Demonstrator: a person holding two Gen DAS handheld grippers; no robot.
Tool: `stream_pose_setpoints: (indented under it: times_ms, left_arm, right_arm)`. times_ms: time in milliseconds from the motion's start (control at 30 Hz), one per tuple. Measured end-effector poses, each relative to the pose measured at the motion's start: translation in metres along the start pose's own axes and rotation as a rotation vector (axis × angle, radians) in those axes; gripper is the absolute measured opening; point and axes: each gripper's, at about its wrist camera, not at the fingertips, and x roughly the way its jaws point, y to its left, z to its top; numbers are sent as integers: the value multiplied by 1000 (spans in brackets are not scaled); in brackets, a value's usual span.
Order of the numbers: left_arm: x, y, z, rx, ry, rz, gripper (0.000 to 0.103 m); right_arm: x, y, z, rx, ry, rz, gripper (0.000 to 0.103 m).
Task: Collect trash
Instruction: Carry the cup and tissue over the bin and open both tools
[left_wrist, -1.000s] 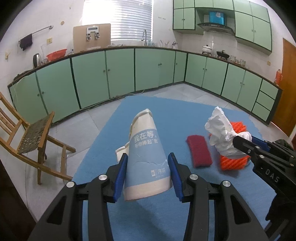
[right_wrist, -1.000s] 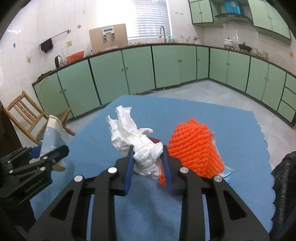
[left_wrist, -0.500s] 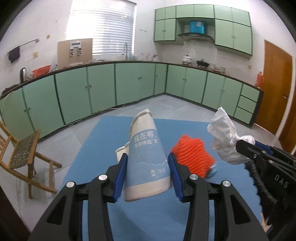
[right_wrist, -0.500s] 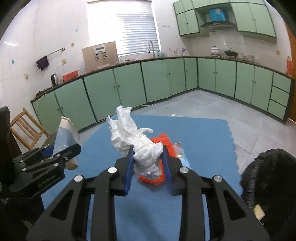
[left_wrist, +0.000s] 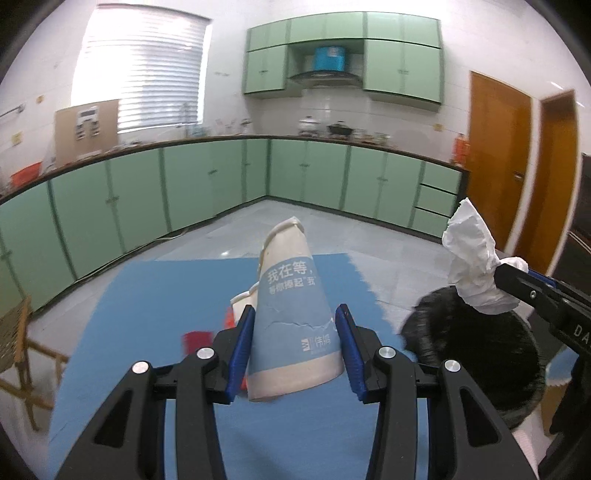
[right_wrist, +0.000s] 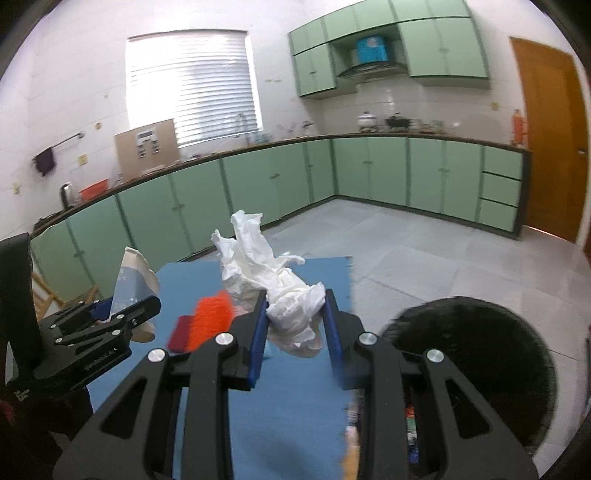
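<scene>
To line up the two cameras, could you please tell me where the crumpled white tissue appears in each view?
Left wrist view: the tissue is at the right edge, gripped by the right gripper, above the black bin.
Right wrist view: the tissue is in the centre, between that gripper's fingers.
Shared landmark: the blue mat.

Green base cabinets (right_wrist: 280, 184) wrap the white-tiled kitchen under a dark counter, with matching wall cabinets (left_wrist: 402, 55) above. Daylight glows through a blinded window (right_wrist: 192, 85). Grey floor tiles (right_wrist: 424, 251) run to wooden doors (left_wrist: 498, 155).
</scene>
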Motion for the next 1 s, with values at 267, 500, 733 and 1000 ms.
stream_pose_setpoints:
  times_ms: [267, 500, 733, 1000]
  left_arm:
    - [26, -81, 5, 60, 4, -147, 44]
    - [55, -155, -1, 120, 23, -278, 44]
    - [85, -209, -16, 160, 71, -358, 44]
    - [120, -244, -33, 180, 148, -382, 45]
  right_arm:
    - [-24, -77, -12, 47, -13, -143, 27]
    - [-32, -145, -40, 104, 12, -261, 27]
    - [-29, -194, -72, 156, 56, -320, 27]
    - [-2, -226, -94, 181, 123, -346, 29]
